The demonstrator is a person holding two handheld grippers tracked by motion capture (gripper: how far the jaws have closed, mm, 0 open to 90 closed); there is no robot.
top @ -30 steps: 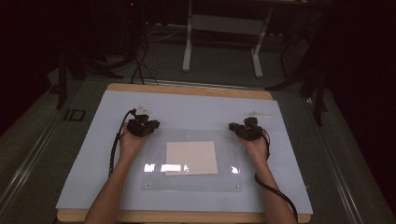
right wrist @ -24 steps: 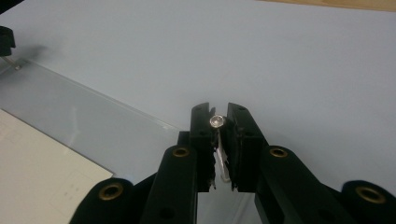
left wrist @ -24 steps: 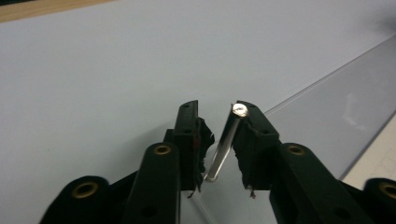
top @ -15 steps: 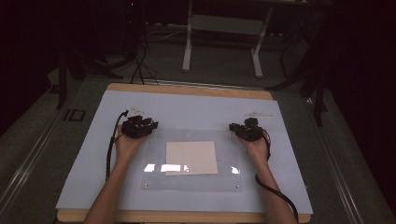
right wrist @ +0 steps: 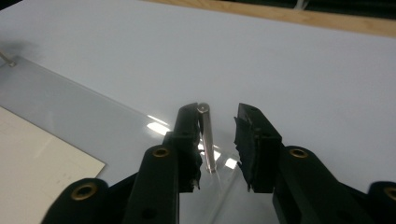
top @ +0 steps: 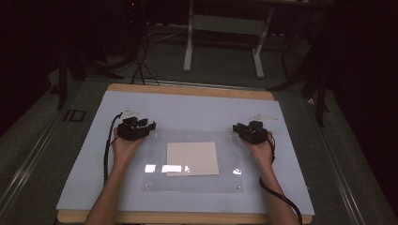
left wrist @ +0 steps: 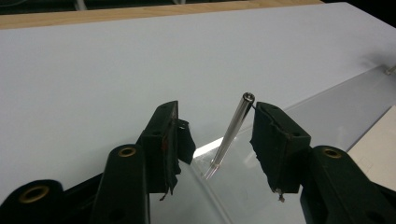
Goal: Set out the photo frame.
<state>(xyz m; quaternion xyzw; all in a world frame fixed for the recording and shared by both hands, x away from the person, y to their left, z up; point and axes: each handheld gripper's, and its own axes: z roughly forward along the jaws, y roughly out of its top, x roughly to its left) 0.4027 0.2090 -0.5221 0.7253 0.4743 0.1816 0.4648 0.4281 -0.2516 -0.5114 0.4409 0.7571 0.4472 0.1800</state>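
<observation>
While both tongs have just been opening, each stands spread around a slim, shiny metal pin rising from a far corner of the clear acrylic sheet (top: 192, 159) on the table (top: 187, 91). Between the left tongs (left wrist: 215, 133), the left pin (left wrist: 232, 130) tilts toward the right pad. Inside the right tongs (right wrist: 218, 140), the right pin (right wrist: 207, 137) stands near-upright against the left pad, round head uppermost.
</observation>
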